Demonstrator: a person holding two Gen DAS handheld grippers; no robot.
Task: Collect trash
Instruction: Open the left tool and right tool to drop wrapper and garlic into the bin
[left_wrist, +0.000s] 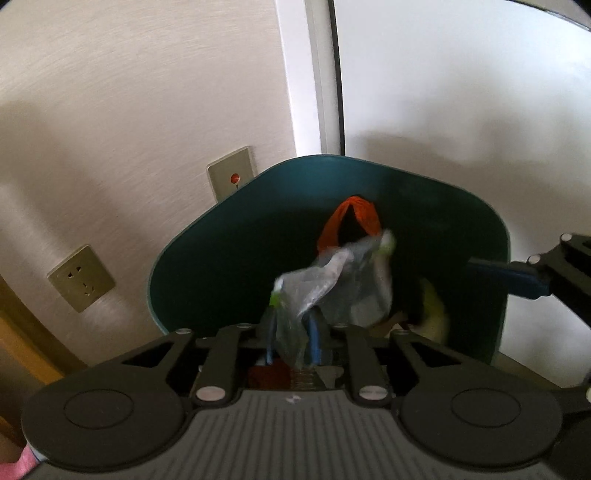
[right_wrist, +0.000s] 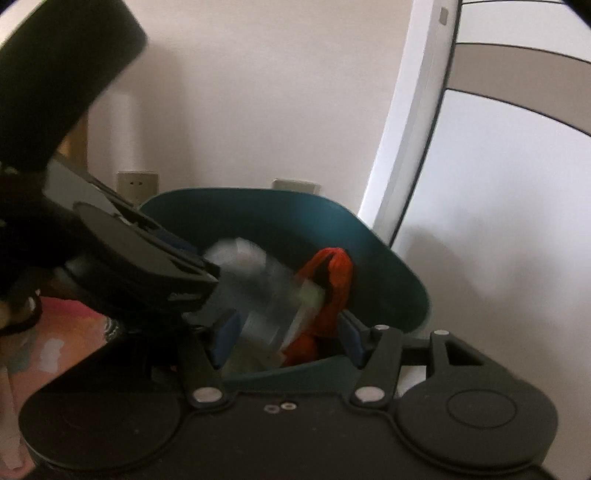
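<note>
The wall (left_wrist: 129, 92) is white and fills the background; the dark green trash bin (left_wrist: 229, 236) stands directly against it, and I take the bin as the landmark. Behind the bin, to its right, runs a white door frame (left_wrist: 314, 74). On the wall left of the bin sit a metal plate with a red button (left_wrist: 232, 178) and, lower, an electric socket (left_wrist: 80, 277).

Over the bin's near edge the left gripper (left_wrist: 291, 341) has its blue fingers close together with a clear plastic bag (left_wrist: 332, 284) between them; the bag is blurred and hangs over the bin's opening. Whether the pads press it I cannot tell.

At the bin's right side the right gripper (right_wrist: 288, 341) has its jaws spread wide, nothing held.

Inside the bin, near its back wall, lies an orange bag (left_wrist: 354, 218).
</note>
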